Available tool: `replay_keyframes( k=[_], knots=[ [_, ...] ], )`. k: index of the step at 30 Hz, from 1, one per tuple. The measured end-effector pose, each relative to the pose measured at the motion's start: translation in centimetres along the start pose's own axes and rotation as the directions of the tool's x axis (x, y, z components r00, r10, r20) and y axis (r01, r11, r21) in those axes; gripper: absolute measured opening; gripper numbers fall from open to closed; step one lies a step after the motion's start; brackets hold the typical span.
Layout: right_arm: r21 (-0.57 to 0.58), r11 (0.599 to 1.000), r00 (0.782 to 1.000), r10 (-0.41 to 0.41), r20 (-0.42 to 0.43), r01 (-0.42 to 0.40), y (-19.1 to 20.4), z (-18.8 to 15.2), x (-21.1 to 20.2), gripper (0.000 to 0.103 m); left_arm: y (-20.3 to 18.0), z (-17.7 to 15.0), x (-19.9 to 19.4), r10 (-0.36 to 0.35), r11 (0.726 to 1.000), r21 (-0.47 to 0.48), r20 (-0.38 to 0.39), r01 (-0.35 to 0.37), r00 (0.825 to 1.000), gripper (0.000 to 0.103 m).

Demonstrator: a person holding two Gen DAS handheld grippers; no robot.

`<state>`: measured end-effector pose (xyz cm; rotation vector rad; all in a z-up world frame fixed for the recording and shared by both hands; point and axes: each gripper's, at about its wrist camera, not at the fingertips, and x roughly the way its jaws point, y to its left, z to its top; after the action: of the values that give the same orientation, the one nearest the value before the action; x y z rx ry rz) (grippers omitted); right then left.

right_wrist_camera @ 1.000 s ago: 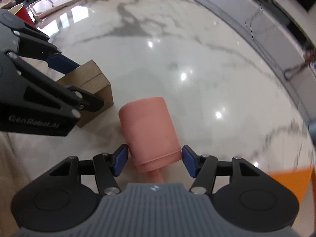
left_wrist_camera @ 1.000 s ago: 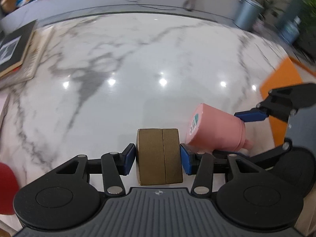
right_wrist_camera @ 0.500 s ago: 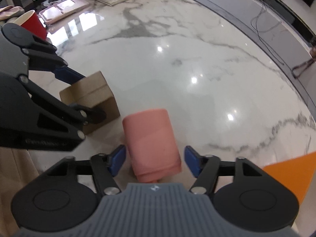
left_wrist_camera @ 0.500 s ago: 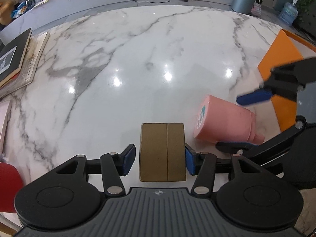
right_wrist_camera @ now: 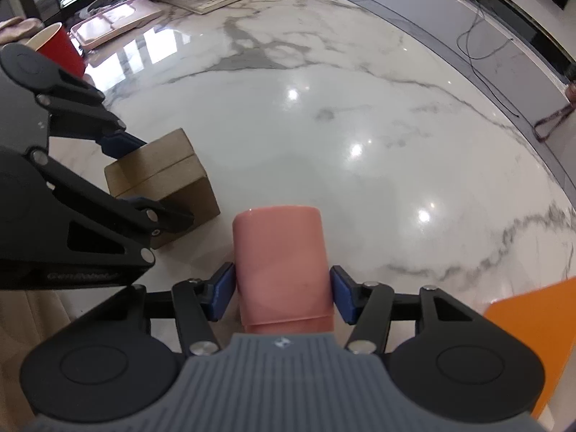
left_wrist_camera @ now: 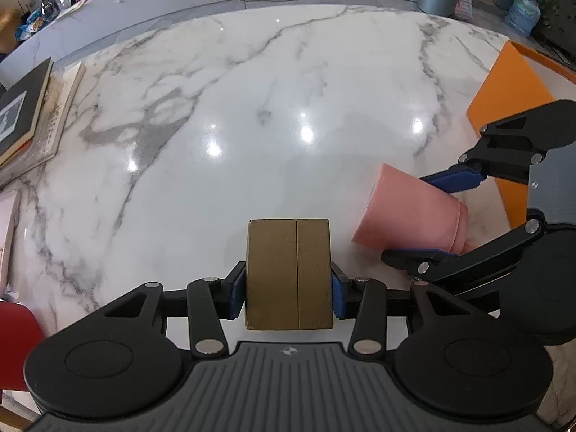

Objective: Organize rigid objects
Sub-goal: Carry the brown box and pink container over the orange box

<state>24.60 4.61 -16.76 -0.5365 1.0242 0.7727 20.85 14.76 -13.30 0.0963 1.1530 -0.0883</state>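
While both jaw pairs are closing, left gripper (left_wrist_camera: 288, 289) clamps the cardboard box (left_wrist_camera: 288, 273) by its flat side faces at bottom centre; box looks light, stiff. Right gripper (right_wrist_camera: 281, 293) closes on the pink cup (right_wrist_camera: 280, 262) near its rim; cup looks smooth, probably slippery. Marble table (left_wrist_camera: 252, 108) beyond; orange board (left_wrist_camera: 511, 86) upper right.

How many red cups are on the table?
1. The red cup stands at the table's far left edge in the right wrist view, behind the left gripper; the left wrist view shows it at the bottom left corner. More may be hidden out of view.
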Motion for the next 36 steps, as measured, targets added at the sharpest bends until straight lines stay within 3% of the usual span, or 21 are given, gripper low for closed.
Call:
replay_keyframes(
  k=[14, 23, 29, 36],
  knots=[
    [0.073, 0.996, 0.988, -0.066, 0.140, 0.056, -1.0, -1.9, -8.8, 0.056, -3.3, 1.3, -7.3, -0.010, 1.000, 0.010, 0.129, 0.009, 0.992, 0.051],
    [0.151, 0.979, 0.956, -0.170, 0.238, 0.136, -3.8, -5.6, -17.1, 0.056, -9.1, 3.5, -12.3, -0.073, 0.996, 0.072, 0.258, 0.056, 0.963, 0.051],
    [0.230, 0.946, 0.938, -0.277, 0.210, 0.228, -7.6, -9.9, -21.0, 0.056, -14.8, 5.3, -12.9, -0.172, 0.980, 0.148, 0.278, 0.135, 0.945, 0.051],
    [0.322, 0.894, 0.925, -0.363, 0.111, 0.312, -12.7, -15.4, -22.6, 0.056, -21.2, 6.8, -10.6, -0.265, 0.948, 0.241, 0.228, 0.210, 0.937, 0.051]
  ],
)
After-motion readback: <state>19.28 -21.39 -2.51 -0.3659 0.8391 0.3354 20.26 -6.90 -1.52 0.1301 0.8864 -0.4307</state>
